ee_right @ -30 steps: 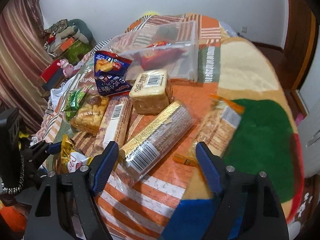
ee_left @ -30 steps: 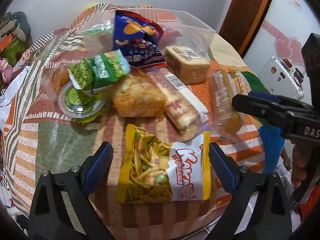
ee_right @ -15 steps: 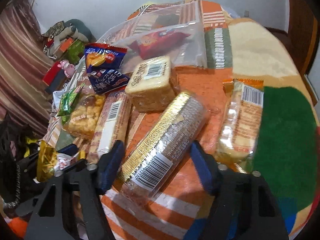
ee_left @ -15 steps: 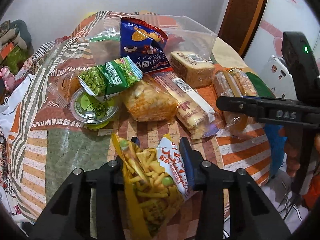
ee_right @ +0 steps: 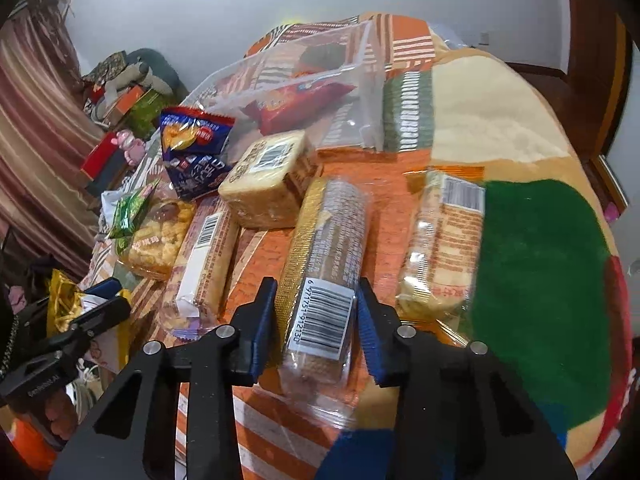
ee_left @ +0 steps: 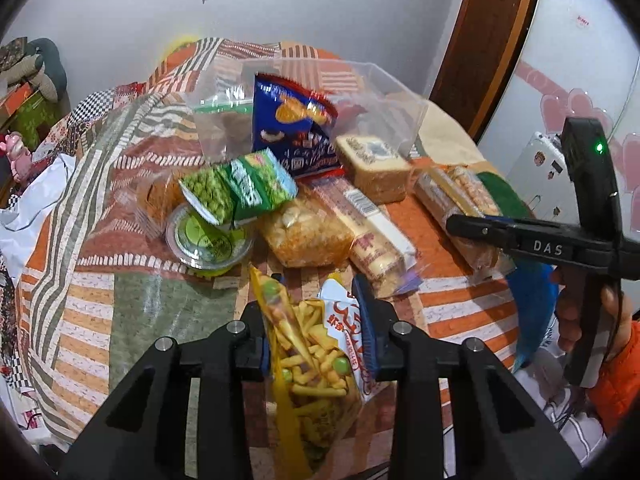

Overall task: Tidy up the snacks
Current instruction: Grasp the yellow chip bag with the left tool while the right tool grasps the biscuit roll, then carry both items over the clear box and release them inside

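Observation:
My left gripper [ee_left: 316,316] is shut on a yellow bag of snack sticks [ee_left: 316,364] and holds it upright above the table's near edge. My right gripper [ee_right: 316,312] is shut on the near end of a gold-wrapped biscuit roll [ee_right: 324,256] that lies on the cloth. A clear plastic bin [ee_left: 376,92] at the back holds a red snack bag [ee_right: 300,96]. Loose snacks lie in front of it: a blue chip bag [ee_left: 296,128], a green pea bag [ee_left: 240,188], a square cake pack [ee_right: 268,176] and a long cracker pack [ee_right: 208,256].
A green-lidded cup [ee_left: 204,240] and a clear puffed-snack bag [ee_left: 308,232] lie at the middle left. Another cracker pack [ee_right: 444,240] lies to the right of the roll. The round table has a patchwork cloth [ee_right: 540,264]. A door [ee_left: 492,36] stands behind on the right.
My left gripper closed on the yellow bag and lifted it upright. My right gripper moved in over the biscuit roll and closed on its near end.

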{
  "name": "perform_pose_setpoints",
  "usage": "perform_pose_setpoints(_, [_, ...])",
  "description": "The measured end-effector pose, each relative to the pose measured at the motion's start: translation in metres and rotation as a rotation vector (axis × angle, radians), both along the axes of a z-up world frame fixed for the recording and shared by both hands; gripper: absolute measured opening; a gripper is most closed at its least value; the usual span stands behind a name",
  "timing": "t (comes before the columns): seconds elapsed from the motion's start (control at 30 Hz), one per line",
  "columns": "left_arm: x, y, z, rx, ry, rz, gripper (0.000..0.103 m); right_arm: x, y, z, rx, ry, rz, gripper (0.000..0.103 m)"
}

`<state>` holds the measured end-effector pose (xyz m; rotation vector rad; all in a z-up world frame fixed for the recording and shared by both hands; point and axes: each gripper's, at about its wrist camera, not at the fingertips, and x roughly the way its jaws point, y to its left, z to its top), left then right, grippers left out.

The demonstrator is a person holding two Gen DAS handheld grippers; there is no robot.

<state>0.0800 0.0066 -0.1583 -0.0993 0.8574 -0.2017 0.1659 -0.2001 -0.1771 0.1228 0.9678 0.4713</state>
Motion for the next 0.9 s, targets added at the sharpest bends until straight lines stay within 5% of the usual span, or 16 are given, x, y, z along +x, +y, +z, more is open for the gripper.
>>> perform_pose_setpoints(0.33, [0.007,0.006,0.033,0.007,-0.084,0.013,0.034,-0.006,-0.003,0.019,0.022,-0.047,-0.020,0.033])
perform_pose_setpoints(0.9, [0.060,0.027,0.100,-0.003,-0.227,0.039,0.034,0.018,0.016,0.088,0.087,-0.252,-0.002,0.033])
